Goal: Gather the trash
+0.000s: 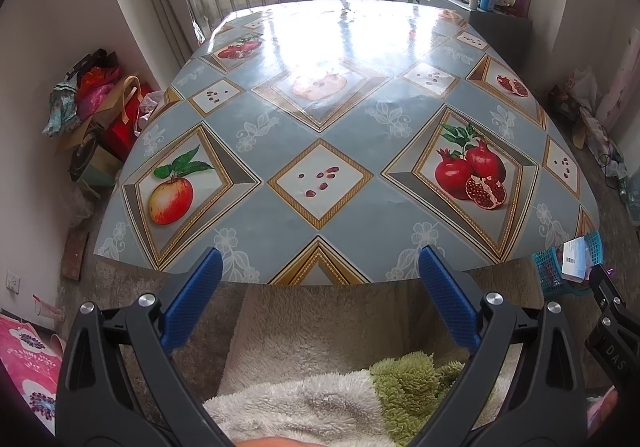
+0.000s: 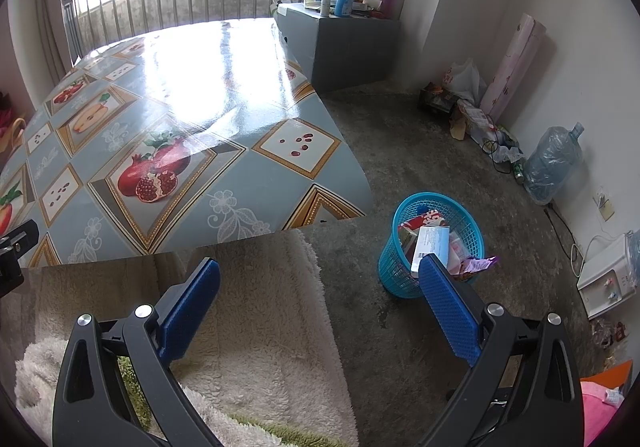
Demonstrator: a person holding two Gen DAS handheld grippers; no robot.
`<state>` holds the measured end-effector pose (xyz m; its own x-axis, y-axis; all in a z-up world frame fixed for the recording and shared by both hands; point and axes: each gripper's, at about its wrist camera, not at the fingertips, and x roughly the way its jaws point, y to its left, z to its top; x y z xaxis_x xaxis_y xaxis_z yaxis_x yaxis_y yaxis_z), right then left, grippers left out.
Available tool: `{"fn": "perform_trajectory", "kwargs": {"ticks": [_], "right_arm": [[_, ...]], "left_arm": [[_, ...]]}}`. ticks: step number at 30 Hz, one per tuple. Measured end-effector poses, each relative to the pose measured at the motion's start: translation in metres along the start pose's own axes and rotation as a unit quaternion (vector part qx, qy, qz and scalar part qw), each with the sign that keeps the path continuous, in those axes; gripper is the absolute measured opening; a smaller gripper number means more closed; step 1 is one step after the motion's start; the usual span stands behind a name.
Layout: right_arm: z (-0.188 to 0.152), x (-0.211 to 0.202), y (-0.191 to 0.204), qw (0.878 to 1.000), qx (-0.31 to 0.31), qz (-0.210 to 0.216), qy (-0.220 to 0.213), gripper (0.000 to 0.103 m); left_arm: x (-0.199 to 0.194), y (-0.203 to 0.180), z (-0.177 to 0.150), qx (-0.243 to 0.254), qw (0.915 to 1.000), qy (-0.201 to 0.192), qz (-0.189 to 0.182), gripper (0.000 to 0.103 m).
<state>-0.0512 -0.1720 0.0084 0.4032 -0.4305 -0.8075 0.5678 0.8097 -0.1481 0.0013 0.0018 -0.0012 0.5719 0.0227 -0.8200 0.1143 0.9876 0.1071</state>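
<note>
A blue plastic mesh basket [image 2: 436,243] stands on the concrete floor right of the table's near corner. It holds a white carton [image 2: 430,245], a red wrapper and a purple wrapper; part of it shows in the left wrist view [image 1: 550,271]. My left gripper [image 1: 320,265] is open and empty, held over the table's near edge. My right gripper [image 2: 320,279] is open and empty, above the floor and rug, its right finger [image 2: 448,299] overlapping the basket in view.
The table [image 1: 320,119] carries a glossy blue fruit-pattern cloth. A fluffy cream rug [image 2: 260,327] lies below. A grey cabinet [image 2: 344,43] with bottles stands at the back right. A water jug [image 2: 554,163] and clutter line the right wall; bags [image 1: 100,107] sit at the left.
</note>
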Motion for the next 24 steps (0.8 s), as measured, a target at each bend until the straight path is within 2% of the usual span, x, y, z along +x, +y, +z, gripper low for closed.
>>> {"fn": "perform_trajectory", "kwargs": {"ticks": [16,24], "right_arm": [[-0.001,0.0,0.002,1.0,0.001,0.001,0.001,0.097],[-0.001,0.0,0.001,1.0,0.006,-0.003,-0.001,0.097]], "left_arm": [[0.001,0.001,0.001,0.0,1.0,0.002,-0.001,0.094],[-0.004,-0.012,-0.003,0.011,0.9998,0.001,-0.017,0.094]]}}
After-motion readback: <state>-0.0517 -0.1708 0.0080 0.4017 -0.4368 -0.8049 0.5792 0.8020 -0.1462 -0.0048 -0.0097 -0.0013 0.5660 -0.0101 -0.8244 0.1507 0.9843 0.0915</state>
